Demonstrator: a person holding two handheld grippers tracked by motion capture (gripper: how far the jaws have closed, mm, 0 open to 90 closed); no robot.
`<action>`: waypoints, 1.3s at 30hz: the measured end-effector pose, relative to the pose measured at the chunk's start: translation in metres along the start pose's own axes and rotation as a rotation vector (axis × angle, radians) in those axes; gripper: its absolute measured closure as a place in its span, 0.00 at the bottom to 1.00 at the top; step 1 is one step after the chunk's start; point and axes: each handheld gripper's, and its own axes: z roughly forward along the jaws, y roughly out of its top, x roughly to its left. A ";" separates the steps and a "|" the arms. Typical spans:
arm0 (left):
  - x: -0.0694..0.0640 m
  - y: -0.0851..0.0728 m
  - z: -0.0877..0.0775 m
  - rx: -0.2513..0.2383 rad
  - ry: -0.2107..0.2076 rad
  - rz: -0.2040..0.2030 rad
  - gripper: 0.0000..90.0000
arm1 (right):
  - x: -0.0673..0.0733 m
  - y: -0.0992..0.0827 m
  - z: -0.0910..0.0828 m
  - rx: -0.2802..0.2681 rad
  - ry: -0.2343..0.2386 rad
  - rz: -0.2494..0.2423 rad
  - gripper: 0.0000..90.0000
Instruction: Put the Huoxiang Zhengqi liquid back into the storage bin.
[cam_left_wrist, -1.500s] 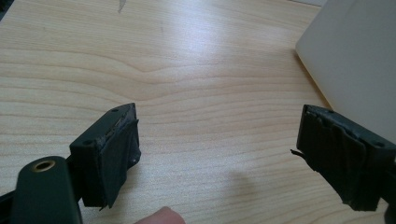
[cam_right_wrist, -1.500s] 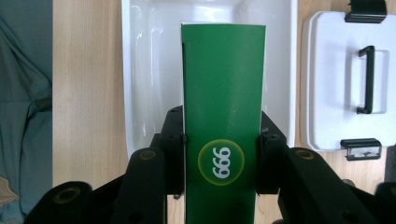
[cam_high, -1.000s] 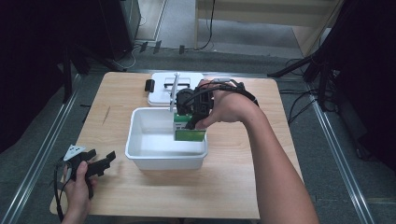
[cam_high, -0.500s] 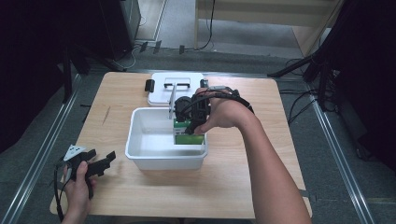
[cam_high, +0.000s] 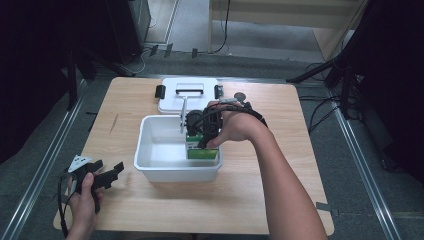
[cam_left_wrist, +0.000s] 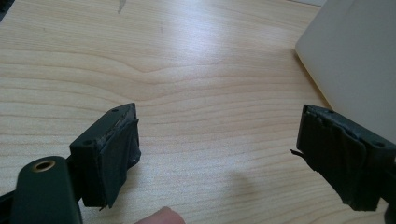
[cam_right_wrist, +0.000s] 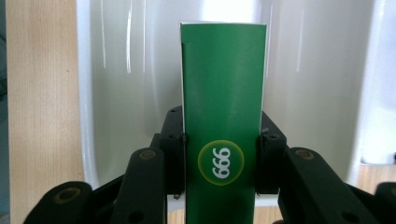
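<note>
Where dark, perhaps curtained, walls close, wooden table (cam_high: 250, 200) stands.

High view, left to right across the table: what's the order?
Left gripper → white bin → green box, clamped in the right gripper low inside the bin's right end. The white lid lies behind the bin, so it has no clear place in the order.
</note>
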 end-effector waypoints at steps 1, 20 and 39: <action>0.000 0.000 0.000 0.000 0.000 0.000 0.15 | 0.000 0.000 0.002 -0.004 0.001 -0.004 0.71; 0.000 0.000 0.000 -0.001 -0.001 -0.001 0.15 | 0.001 -0.001 0.029 0.024 0.020 -0.011 0.71; 0.000 0.000 0.000 0.003 -0.001 -0.002 0.15 | -0.005 -0.012 0.006 -0.079 0.022 0.151 0.49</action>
